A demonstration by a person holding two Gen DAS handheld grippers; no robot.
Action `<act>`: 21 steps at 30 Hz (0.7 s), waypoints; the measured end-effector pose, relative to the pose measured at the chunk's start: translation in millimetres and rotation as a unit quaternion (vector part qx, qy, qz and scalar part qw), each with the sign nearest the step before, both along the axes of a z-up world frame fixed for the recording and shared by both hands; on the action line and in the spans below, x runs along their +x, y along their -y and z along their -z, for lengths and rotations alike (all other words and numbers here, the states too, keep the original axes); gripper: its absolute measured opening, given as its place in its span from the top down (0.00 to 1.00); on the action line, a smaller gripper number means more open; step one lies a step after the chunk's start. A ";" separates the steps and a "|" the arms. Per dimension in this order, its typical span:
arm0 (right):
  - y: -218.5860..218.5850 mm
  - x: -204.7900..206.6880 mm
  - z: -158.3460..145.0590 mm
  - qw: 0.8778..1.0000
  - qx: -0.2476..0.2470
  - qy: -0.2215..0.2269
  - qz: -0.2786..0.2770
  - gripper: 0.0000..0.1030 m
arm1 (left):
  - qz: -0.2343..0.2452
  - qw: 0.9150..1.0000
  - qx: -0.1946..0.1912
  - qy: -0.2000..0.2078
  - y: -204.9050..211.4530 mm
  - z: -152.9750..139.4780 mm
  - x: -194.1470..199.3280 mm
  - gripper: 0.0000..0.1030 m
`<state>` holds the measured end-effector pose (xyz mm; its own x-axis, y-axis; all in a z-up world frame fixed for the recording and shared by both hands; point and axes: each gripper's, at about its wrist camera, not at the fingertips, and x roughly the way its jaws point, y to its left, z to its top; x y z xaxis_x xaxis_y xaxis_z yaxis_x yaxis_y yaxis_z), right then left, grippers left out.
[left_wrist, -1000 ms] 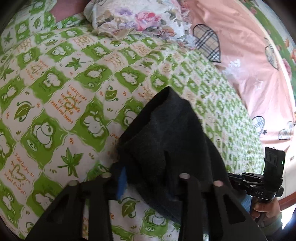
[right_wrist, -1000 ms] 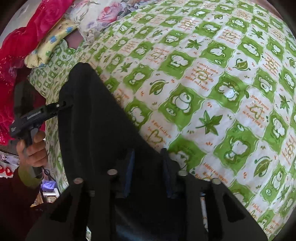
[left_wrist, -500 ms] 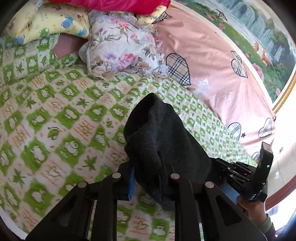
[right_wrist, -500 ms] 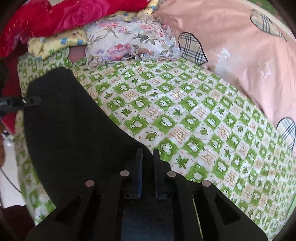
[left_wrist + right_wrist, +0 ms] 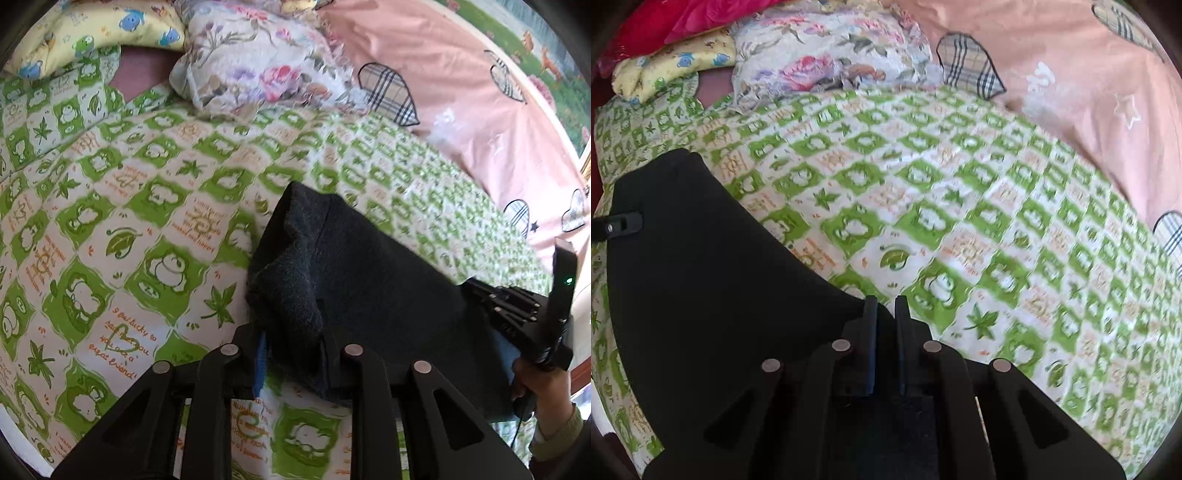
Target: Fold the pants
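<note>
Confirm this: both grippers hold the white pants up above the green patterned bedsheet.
Wrong colour: the pants are black, not white, as the left wrist view shows. The left gripper and right gripper do hold them above the green patterned bedsheet.

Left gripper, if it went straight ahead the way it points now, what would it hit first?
Apart from the black pants bunched in its jaws, probably the green patterned bedsheet beyond, though depth is hard to judge.

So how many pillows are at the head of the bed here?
2 that I can see: a floral pillow in the middle and a yellow pillow to its left. More may lie past the frame's top edge.
</note>
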<state>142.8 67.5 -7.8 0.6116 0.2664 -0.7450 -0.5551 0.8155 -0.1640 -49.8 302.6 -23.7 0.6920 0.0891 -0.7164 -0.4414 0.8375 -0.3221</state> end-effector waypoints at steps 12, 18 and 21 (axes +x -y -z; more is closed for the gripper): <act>73.9 -51.5 -49.1 0.985 0.156 -0.014 0.068 0.43 | -0.057 0.998 0.024 0.021 -9.6 -40.6 -40.1 0.50; 130.2 -104.1 -49.0 0.969 0.216 -0.022 0.116 0.39 | -0.025 0.999 0.029 0.037 15.3 -60.0 -39.9 0.47; 153.6 -123.2 -46.7 0.962 0.233 -0.027 0.138 0.39 | 0.006 0.999 0.033 0.039 37.7 -64.7 -31.9 0.45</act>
